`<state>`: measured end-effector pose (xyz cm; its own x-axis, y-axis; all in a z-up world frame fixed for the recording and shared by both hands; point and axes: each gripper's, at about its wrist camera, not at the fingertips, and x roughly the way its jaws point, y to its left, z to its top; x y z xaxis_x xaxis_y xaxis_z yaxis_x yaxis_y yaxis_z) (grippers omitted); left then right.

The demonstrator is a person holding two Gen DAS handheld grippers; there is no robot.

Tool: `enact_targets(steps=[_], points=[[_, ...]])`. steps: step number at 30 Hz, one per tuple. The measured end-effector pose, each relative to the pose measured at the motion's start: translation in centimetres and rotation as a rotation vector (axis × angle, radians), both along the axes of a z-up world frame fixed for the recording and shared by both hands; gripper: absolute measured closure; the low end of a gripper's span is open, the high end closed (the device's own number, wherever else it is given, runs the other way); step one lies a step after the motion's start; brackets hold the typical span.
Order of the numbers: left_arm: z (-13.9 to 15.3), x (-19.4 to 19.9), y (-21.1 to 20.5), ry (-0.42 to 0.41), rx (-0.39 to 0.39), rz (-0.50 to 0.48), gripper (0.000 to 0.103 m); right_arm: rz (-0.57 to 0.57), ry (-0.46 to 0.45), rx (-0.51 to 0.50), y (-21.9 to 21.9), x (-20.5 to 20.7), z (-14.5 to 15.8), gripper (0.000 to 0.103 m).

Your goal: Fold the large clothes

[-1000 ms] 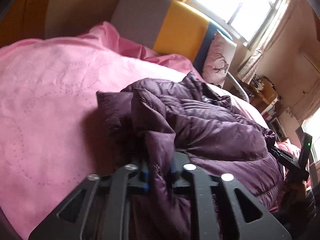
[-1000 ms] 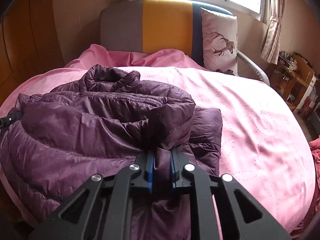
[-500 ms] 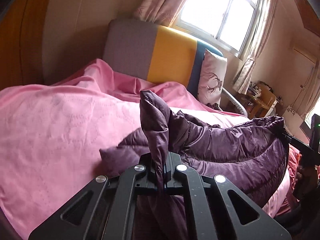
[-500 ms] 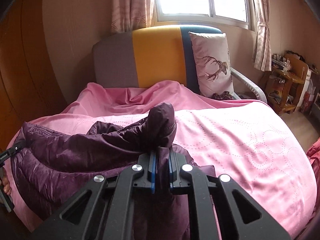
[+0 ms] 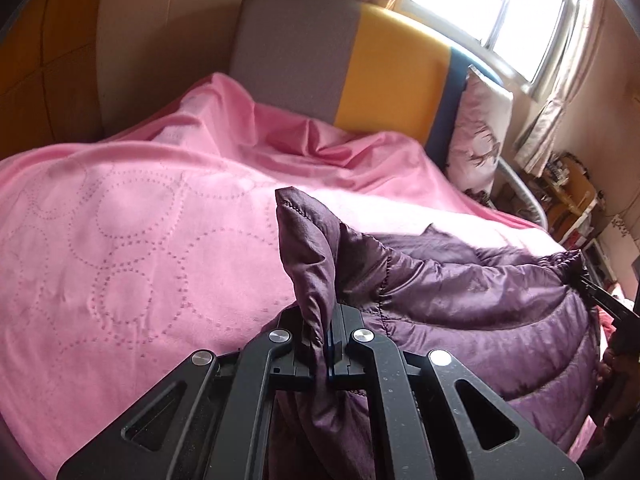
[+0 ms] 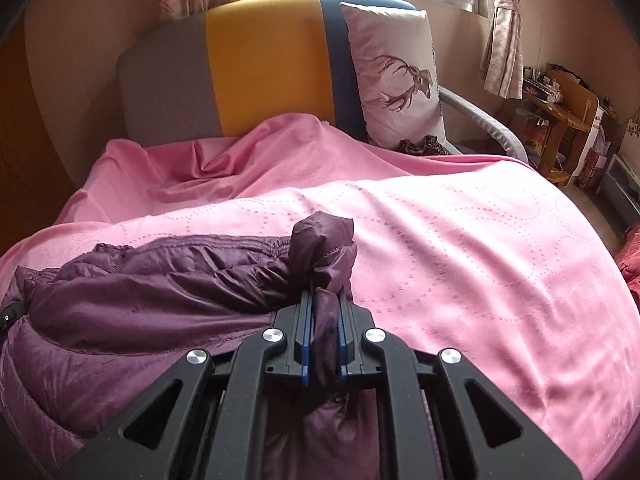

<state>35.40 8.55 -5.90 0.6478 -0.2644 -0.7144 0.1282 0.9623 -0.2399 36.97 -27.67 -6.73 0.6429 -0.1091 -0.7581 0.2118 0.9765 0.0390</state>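
A dark purple quilted puffer jacket (image 5: 472,304) is stretched out across the near part of a pink bedspread (image 5: 132,232). My left gripper (image 5: 320,340) is shut on one corner of it, and a flap of fabric stands up between the pads. In the right wrist view the jacket (image 6: 132,292) runs off to the left, and my right gripper (image 6: 323,320) is shut on a bunched end of it. The right gripper's body (image 5: 612,304) shows at the far right edge of the left wrist view, at the jacket's other end.
A grey, yellow and blue headboard (image 6: 264,60) stands at the bed's far end, with a deer-print pillow (image 6: 394,76) leaning on it. A wooden desk (image 6: 560,112) with clutter sits at the right under a curtained window (image 5: 516,12). Crumpled pink sheet (image 6: 224,168) lies near the headboard.
Both grippers lifted and pulled apart with the jacket; it went from a bunched heap to a band stretched between them, baring more of the pink bedspread.
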Motion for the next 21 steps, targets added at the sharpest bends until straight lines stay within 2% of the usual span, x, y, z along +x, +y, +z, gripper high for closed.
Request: enact_targets(steps=[4, 7, 9, 10, 11, 12, 13, 14, 15, 16, 18, 21], points=[[-2.8, 1.5, -0.5, 0.057, 0.029, 0.008, 0.101, -0.014, 0.041, -0.019, -0.2, 0.8, -2.6, 0.091], [-3.5, 1.6, -1.2, 0.065, 0.05, 0.008, 0.101, -0.019, 0.057, -0.013, -0.4, 1.1, -3.5, 0.089], [-3.9, 1.7, -1.4, 0.074, 0.063, 0.01, 0.1, -0.022, 0.052, 0.003, -0.9, 1.0, -3.3, 0.085], [-3.8, 1.6, -1.6, 0.073, 0.08, 0.014, 0.1, -0.026, 0.046, 0.008, -1.3, 0.9, -3.0, 0.077], [-3.5, 1.4, -1.7, 0.066, 0.094, 0.024, 0.096, -0.03, 0.034, 0.008, -1.4, 0.4, -2.5, 0.066], [-3.1, 1.3, -1.6, 0.056, 0.104, 0.037, 0.093, -0.029, 0.012, 0.005, -1.5, -0.1, -1.9, 0.062], [-2.5, 0.8, -1.3, 0.049, 0.108, 0.062, 0.084, -0.028, -0.013, -0.004, -1.4, -0.7, -1.1, 0.055], [-1.9, 0.5, -0.9, 0.044, 0.099, 0.087, 0.078, -0.024, -0.048, -0.015, -1.1, -1.6, -0.1, 0.053], [-0.9, -0.4, -0.2, 0.018, 0.083, 0.129, 0.064, -0.015, -0.078, -0.027, -0.5, -2.6, 0.9, 0.053], [0.1, -1.3, 0.2, -0.023, 0.074, 0.159, 0.054, 0.001, -0.107, -0.036, 0.3, -3.5, 1.8, 0.052], [2.1, -3.3, 0.4, -0.091, 0.067, 0.182, 0.053, 0.057, -0.166, -0.023, 2.6, -5.4, 3.5, 0.049], [4.0, -5.6, -0.5, -0.148, 0.038, 0.171, 0.053, 0.162, -0.223, 0.017, 7.0, -7.7, 4.6, 0.043]])
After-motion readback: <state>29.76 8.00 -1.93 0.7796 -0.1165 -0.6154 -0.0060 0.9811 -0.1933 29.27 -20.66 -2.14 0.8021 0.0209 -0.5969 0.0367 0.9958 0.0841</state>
